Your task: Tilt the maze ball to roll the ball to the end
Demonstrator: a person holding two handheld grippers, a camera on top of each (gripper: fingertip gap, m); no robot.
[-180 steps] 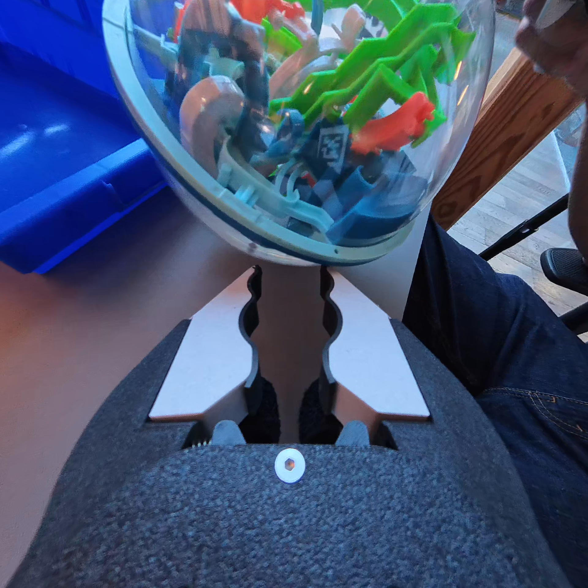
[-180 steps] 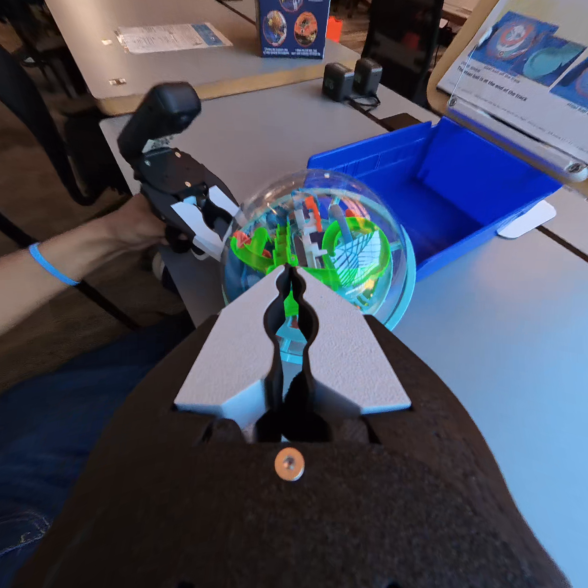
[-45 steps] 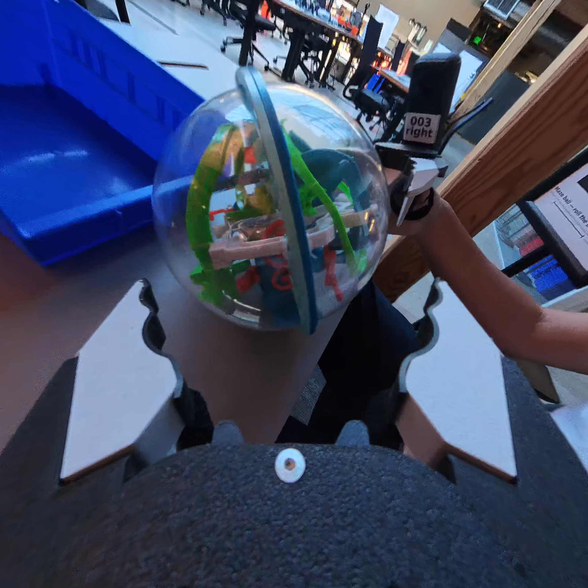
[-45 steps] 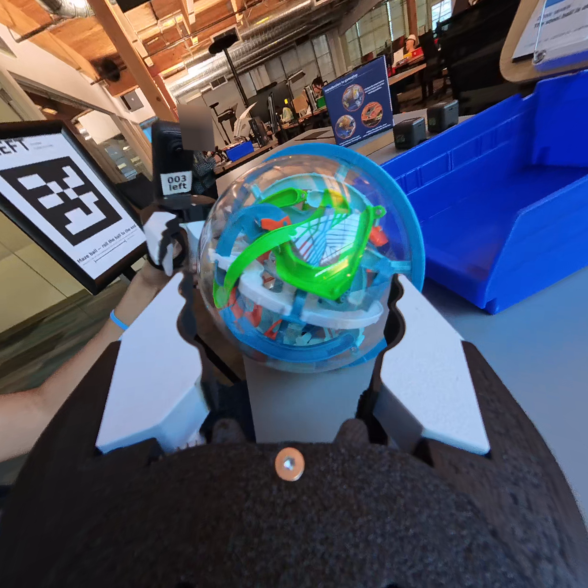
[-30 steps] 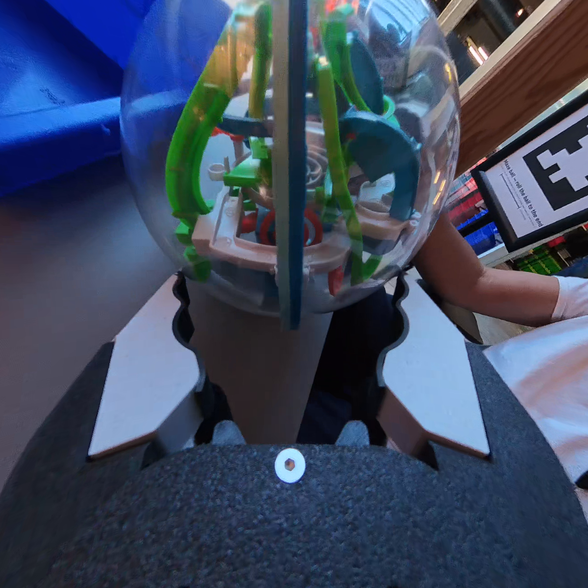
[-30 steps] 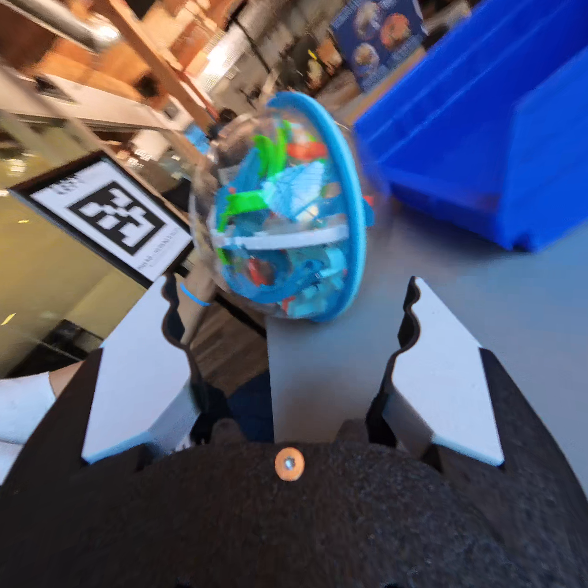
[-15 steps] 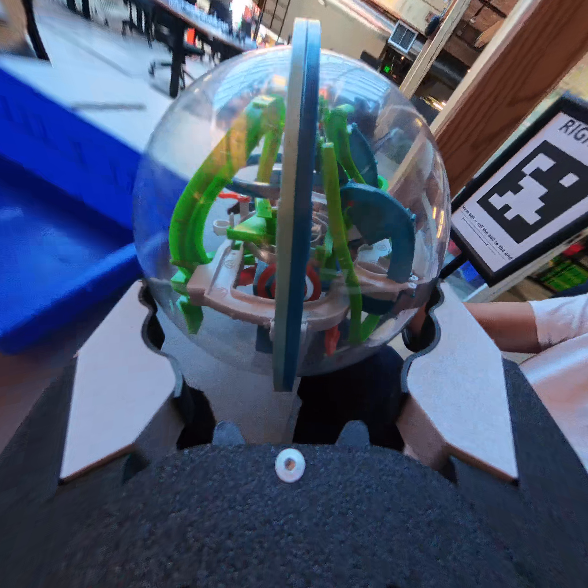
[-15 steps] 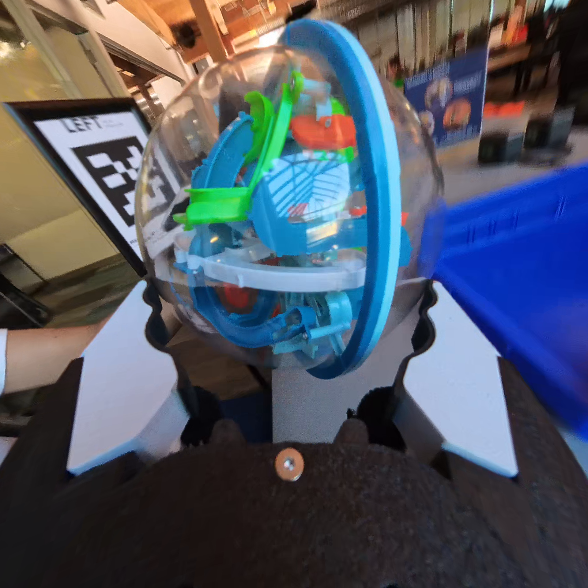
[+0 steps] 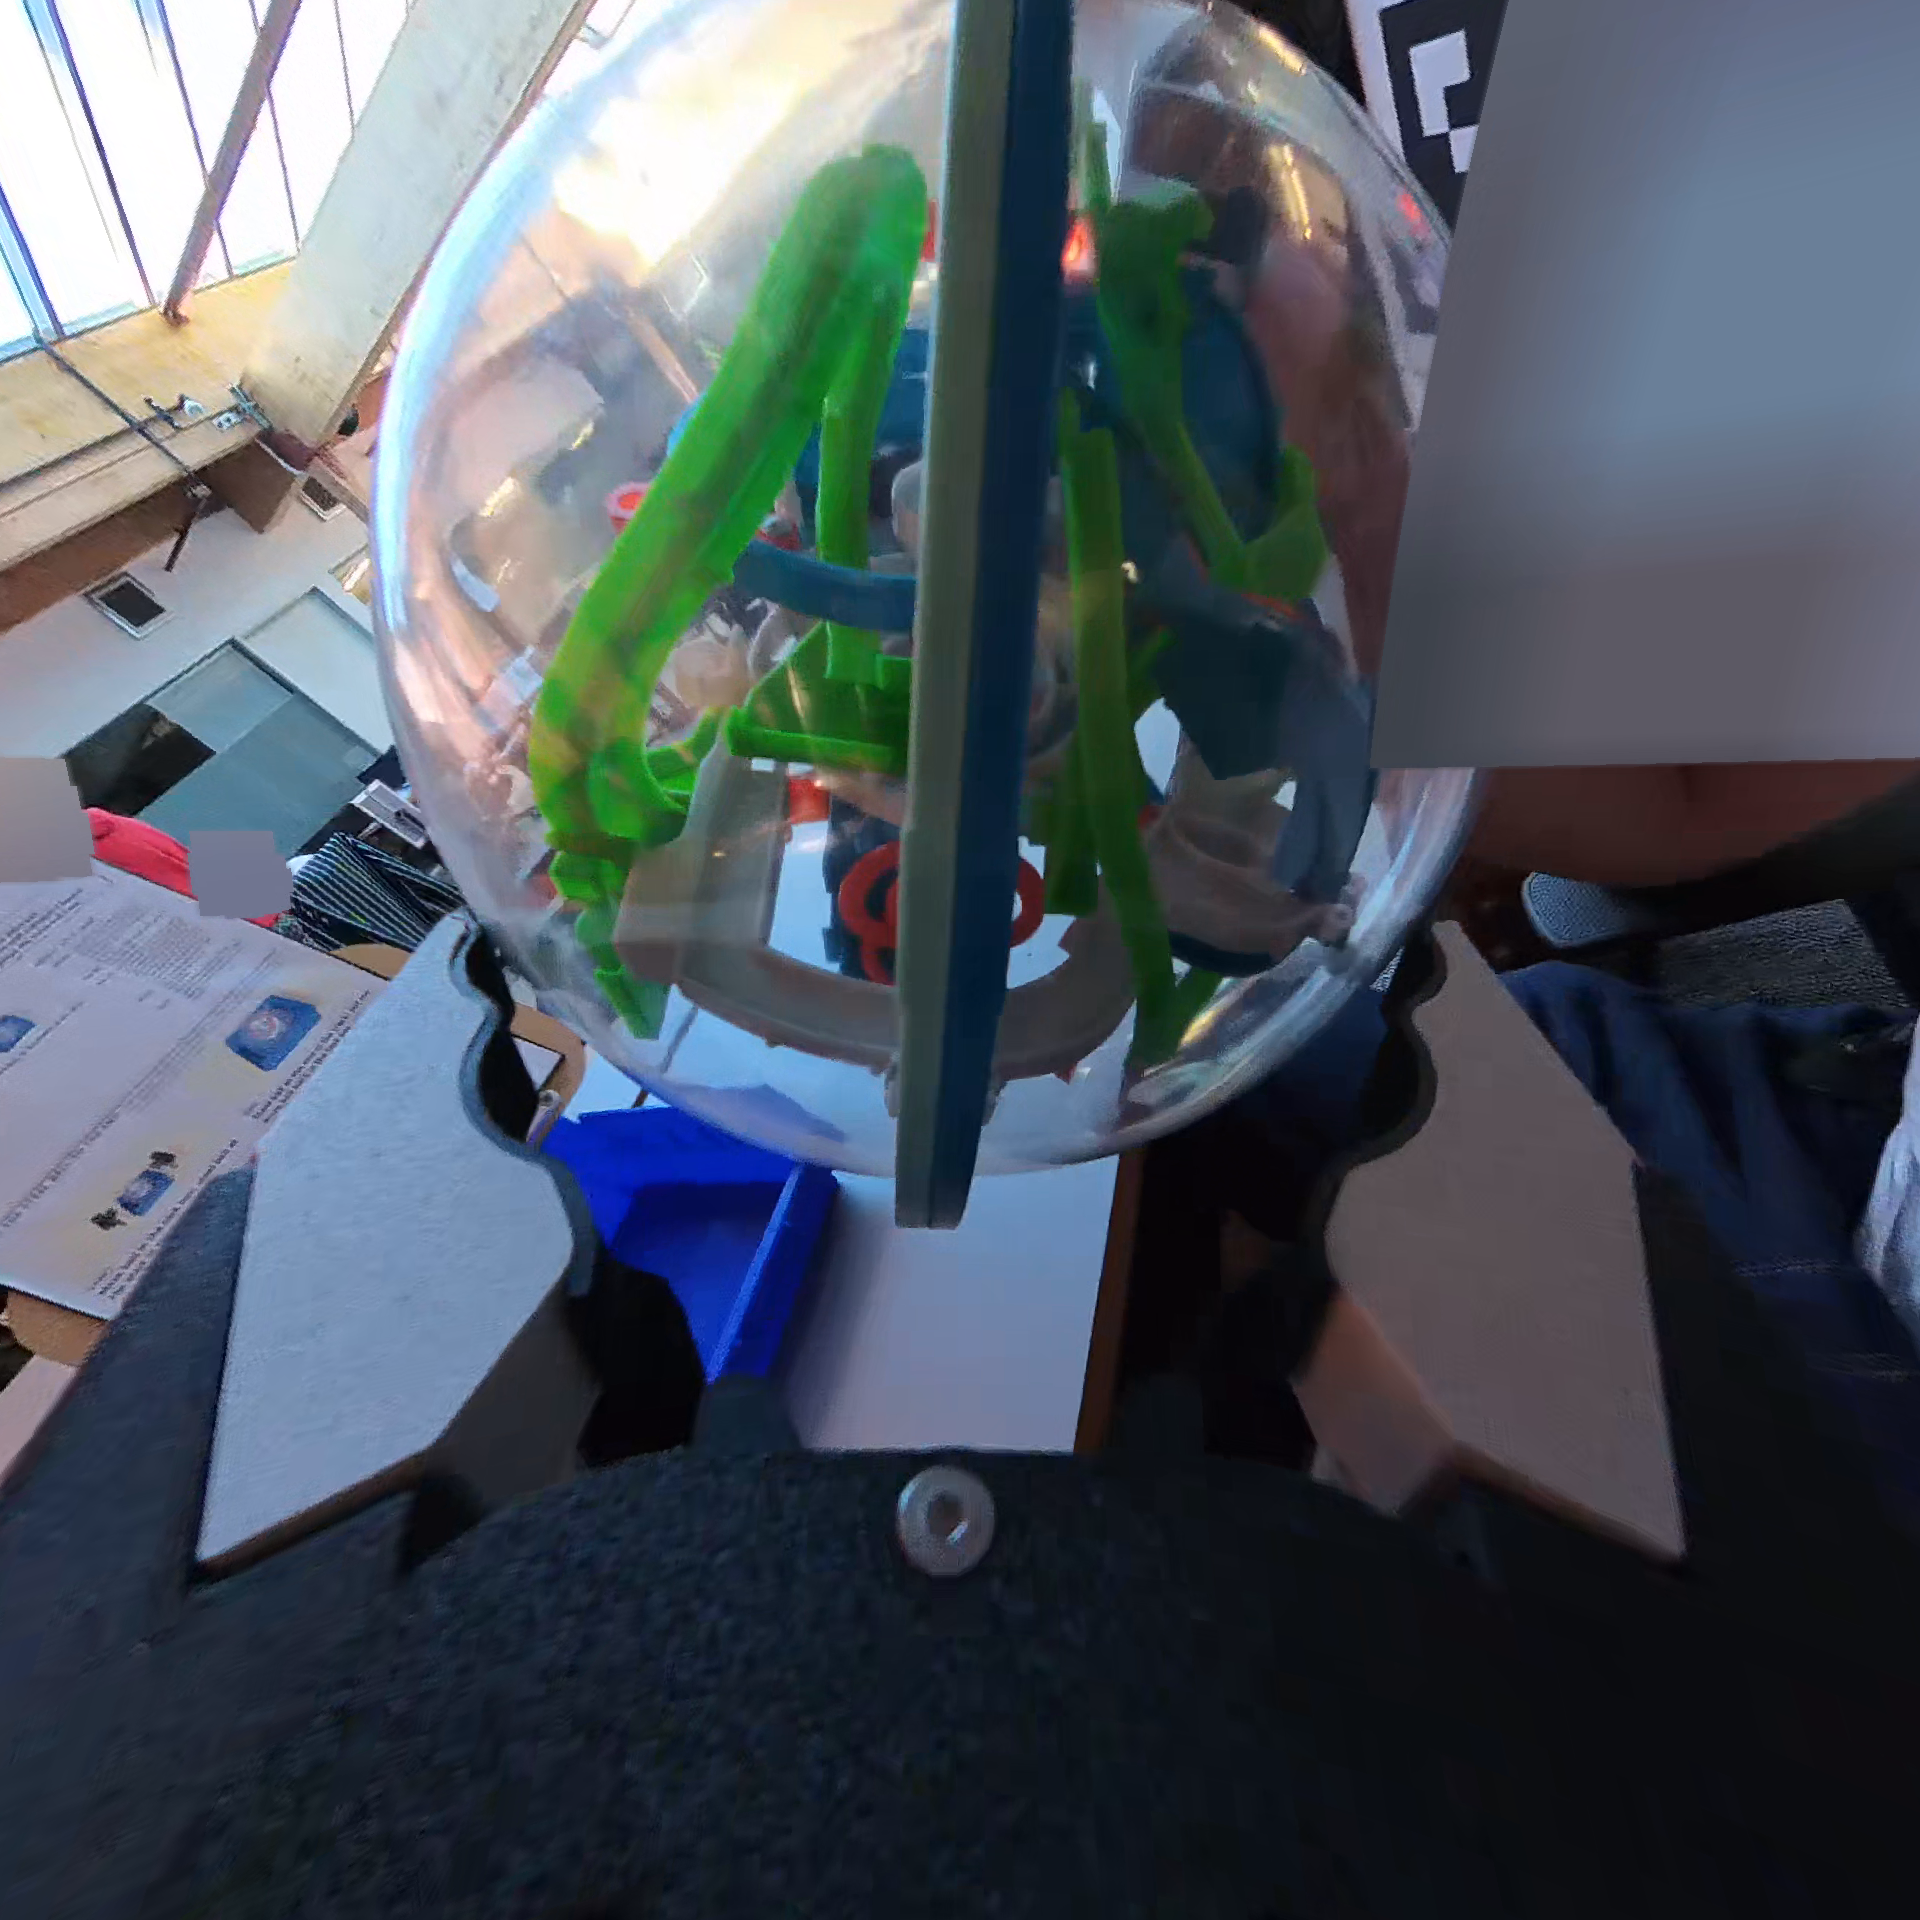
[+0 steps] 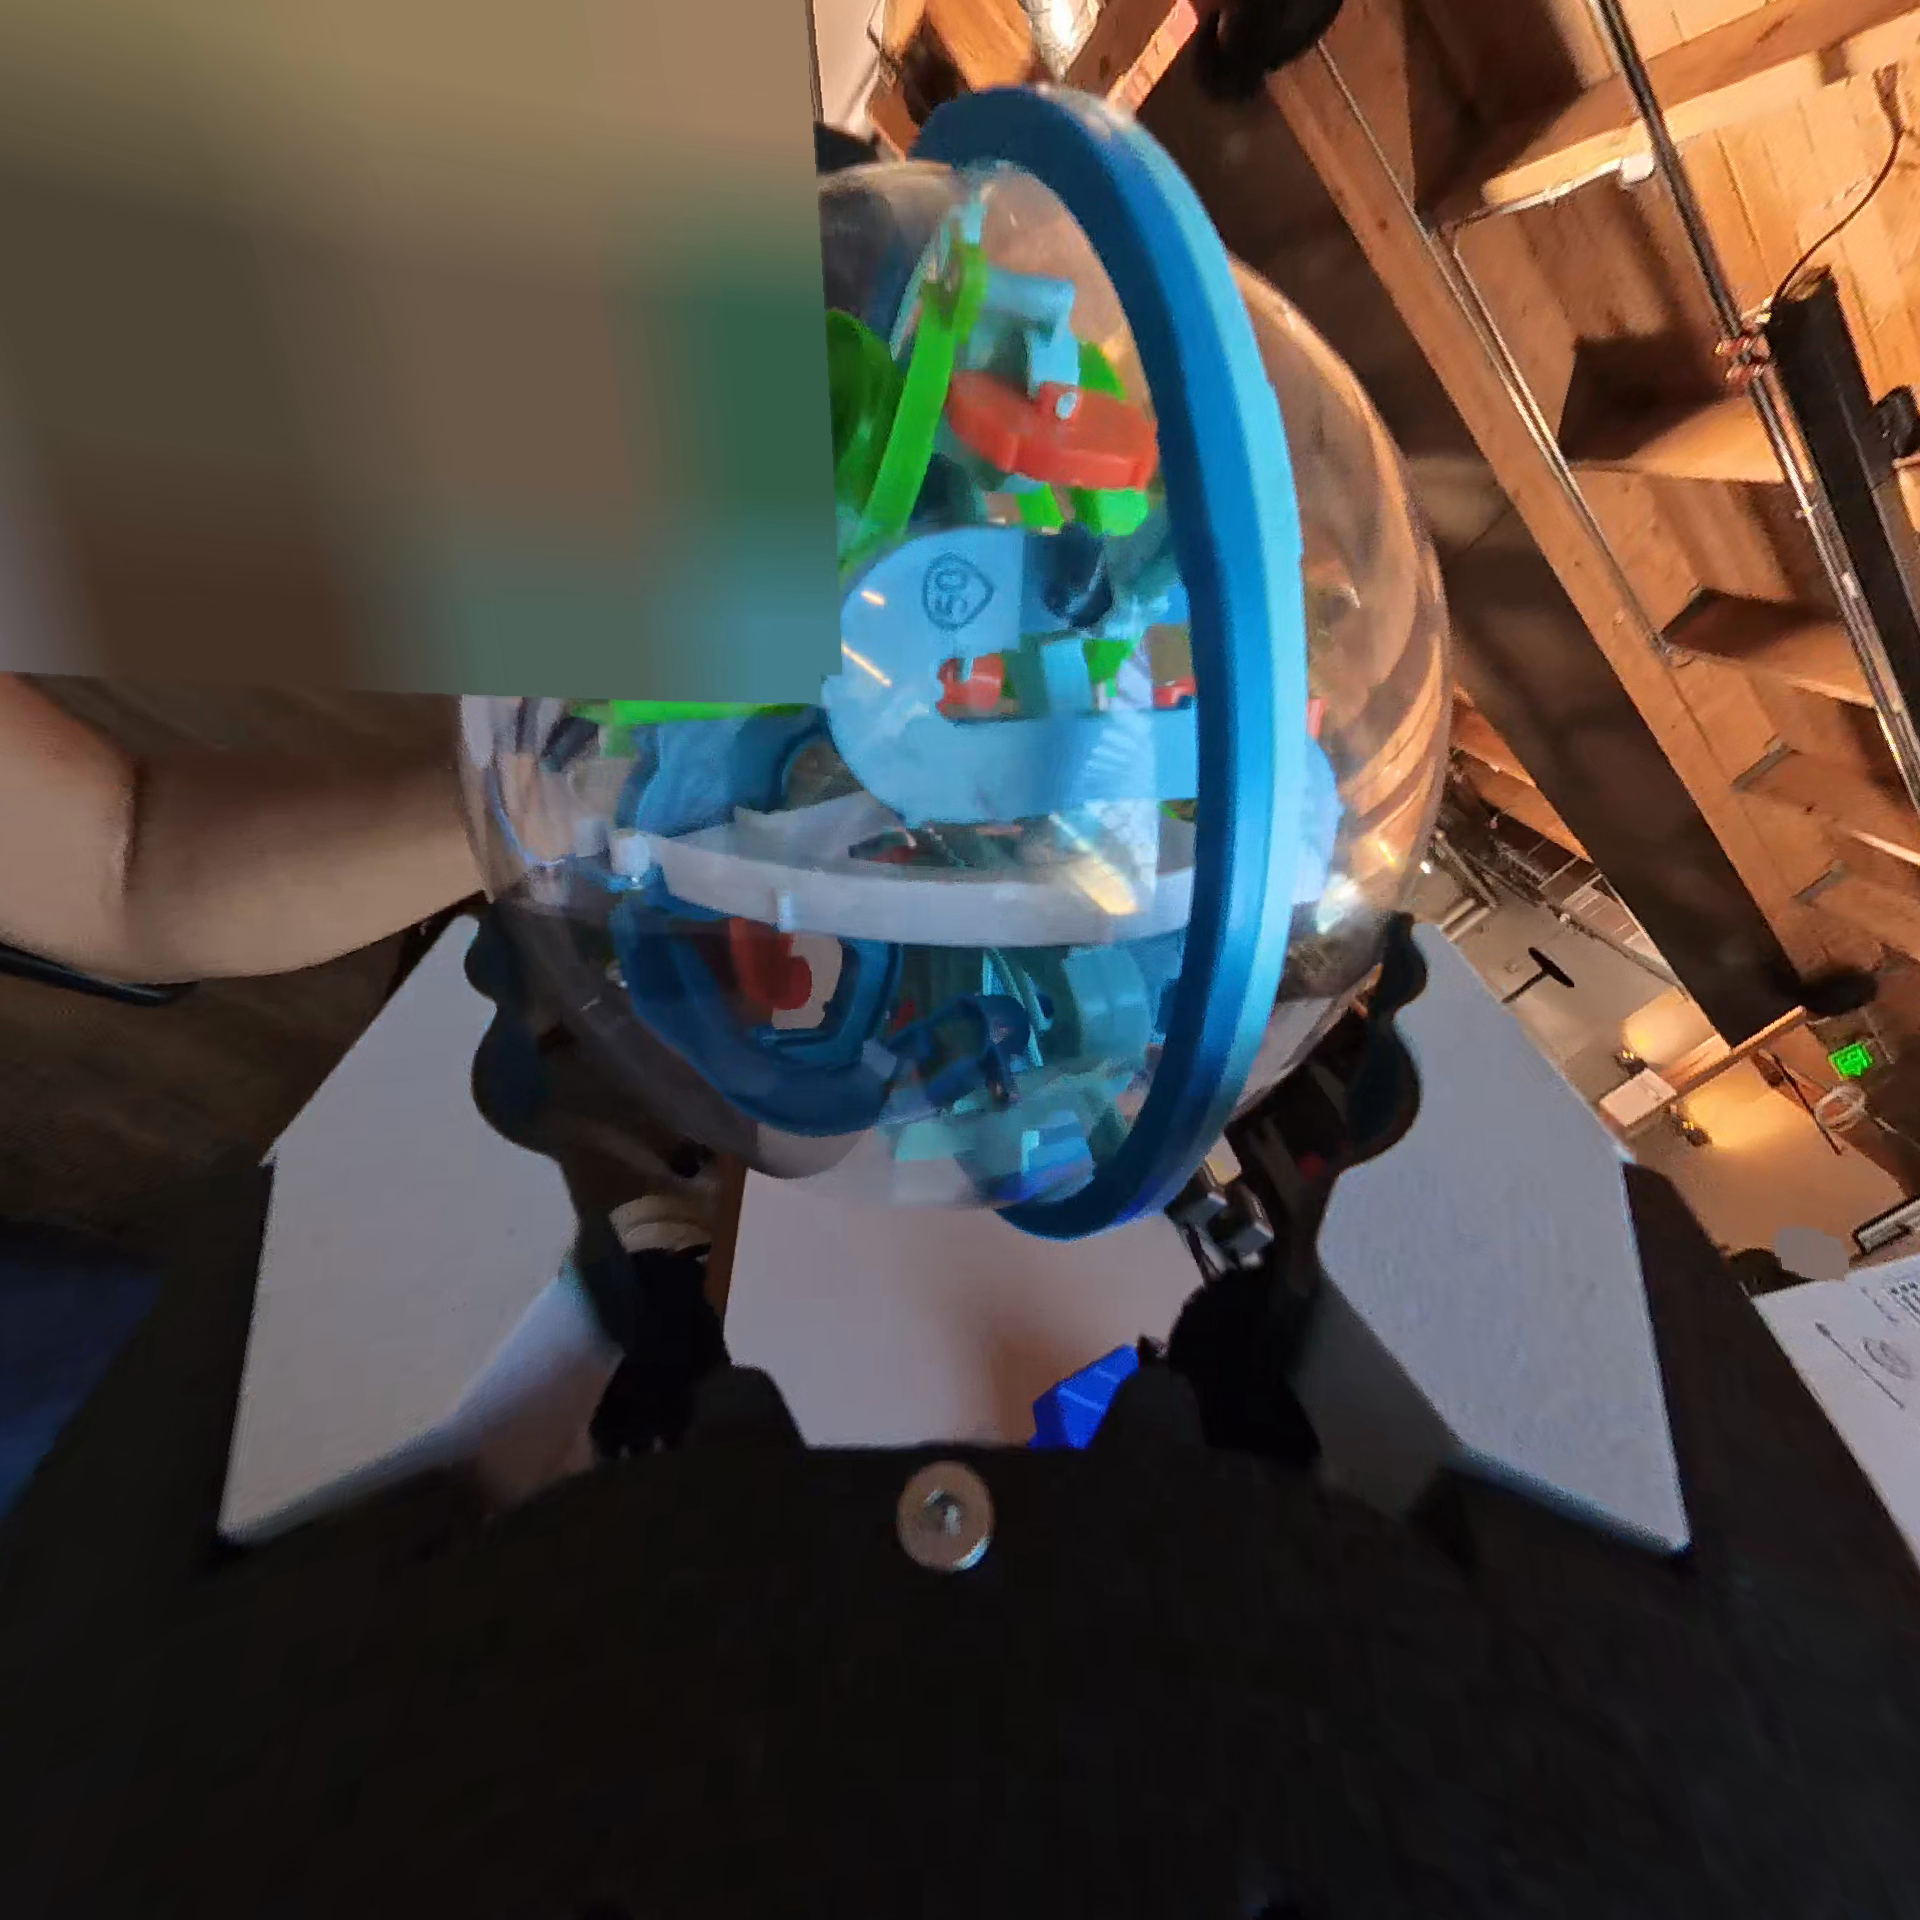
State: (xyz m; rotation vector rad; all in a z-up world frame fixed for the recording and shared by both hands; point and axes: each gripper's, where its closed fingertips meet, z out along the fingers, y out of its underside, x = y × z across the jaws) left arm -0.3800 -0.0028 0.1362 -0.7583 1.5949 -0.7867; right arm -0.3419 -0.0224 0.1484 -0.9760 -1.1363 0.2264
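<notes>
Printed sheet (image 9: pixel 125 1049), maze ball (image 10: pixel 935 665) numeral

left wrist view: looks forward along the left gripper (image 9: pixel 940 997), tilted upward, very near the maze ball (image 9: pixel 727 582), which fills the upper frame.
right wrist view: looks along the right gripper (image 10: pixel 935 997) from the opposite side, equally near, toward wooden beams (image 10: pixel 1558 343).
shared: ball, worktop (image 9: pixel 956 1330), blue bin (image 9: pixel 707 1216).

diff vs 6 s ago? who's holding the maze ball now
Both. The left gripper and right gripper, then near-closed at the maze ball on the table, opened wide, cradled it and raised it. The blue bin now lies below. Its blue ring stays upright.
</notes>
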